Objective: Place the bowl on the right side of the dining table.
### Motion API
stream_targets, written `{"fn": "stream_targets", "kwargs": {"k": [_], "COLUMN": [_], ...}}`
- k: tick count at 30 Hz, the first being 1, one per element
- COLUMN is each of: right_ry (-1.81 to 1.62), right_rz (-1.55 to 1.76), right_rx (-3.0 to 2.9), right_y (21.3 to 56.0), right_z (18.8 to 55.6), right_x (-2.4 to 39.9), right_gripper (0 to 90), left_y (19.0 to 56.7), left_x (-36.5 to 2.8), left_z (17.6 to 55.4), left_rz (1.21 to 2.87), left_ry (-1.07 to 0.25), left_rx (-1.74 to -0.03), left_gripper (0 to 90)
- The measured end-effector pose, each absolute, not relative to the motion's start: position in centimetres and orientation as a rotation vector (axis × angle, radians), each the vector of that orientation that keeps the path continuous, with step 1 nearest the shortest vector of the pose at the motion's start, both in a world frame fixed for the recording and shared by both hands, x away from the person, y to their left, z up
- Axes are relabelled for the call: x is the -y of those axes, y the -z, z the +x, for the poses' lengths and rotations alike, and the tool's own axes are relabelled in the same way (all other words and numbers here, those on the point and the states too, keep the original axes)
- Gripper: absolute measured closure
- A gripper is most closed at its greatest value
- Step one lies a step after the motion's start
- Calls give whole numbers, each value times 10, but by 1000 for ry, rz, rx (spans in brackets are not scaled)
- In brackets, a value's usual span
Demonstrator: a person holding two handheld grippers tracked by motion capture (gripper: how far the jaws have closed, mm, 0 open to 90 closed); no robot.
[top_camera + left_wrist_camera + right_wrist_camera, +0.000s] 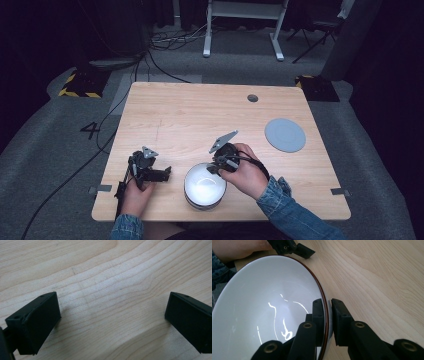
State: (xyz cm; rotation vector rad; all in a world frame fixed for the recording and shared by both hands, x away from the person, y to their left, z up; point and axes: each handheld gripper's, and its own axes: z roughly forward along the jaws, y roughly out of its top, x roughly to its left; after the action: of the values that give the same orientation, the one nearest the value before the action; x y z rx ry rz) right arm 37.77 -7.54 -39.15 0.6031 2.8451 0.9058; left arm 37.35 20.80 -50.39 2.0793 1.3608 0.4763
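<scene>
White glazed bowl with a brown rim (269,315) is sitting near the wooden tabletop's (190,115) front edge, the right gripper (327,312) clamping its rim, the left gripper (112,317) gaping empty beside it.

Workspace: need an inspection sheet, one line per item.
Surface: wooden table, round hole near the far edge.
Job's things: white bowl with a dark rim, upright at the near edge.
Clutter: grey disc lying flat at far right.
Grippers: right claw shut on the bowl's rim, one jaw inside and one outside; left claw open over bare wood, holding nothing.
Cables: a black cable runs off the table's left edge to the floor.
Surroundings: grey carpet, white frame, hazard-striped blocks.
</scene>
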Motion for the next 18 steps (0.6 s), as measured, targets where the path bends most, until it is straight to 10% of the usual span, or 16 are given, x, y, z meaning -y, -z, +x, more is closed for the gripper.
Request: {"fn": "stream_targets", "kwargs": {"k": [18], "right_ry": [-824], "right_rz": [679], "right_rx": [-2881], "right_y": [377], "right_z": [376], "right_x": [70], "right_gripper": [826], "left_y": [504], "left_x": [-208], "left_z": [374], "left_rz": [2080], "left_ry": [-476], "left_rx": [-1360], "left_gripper": [2]}}
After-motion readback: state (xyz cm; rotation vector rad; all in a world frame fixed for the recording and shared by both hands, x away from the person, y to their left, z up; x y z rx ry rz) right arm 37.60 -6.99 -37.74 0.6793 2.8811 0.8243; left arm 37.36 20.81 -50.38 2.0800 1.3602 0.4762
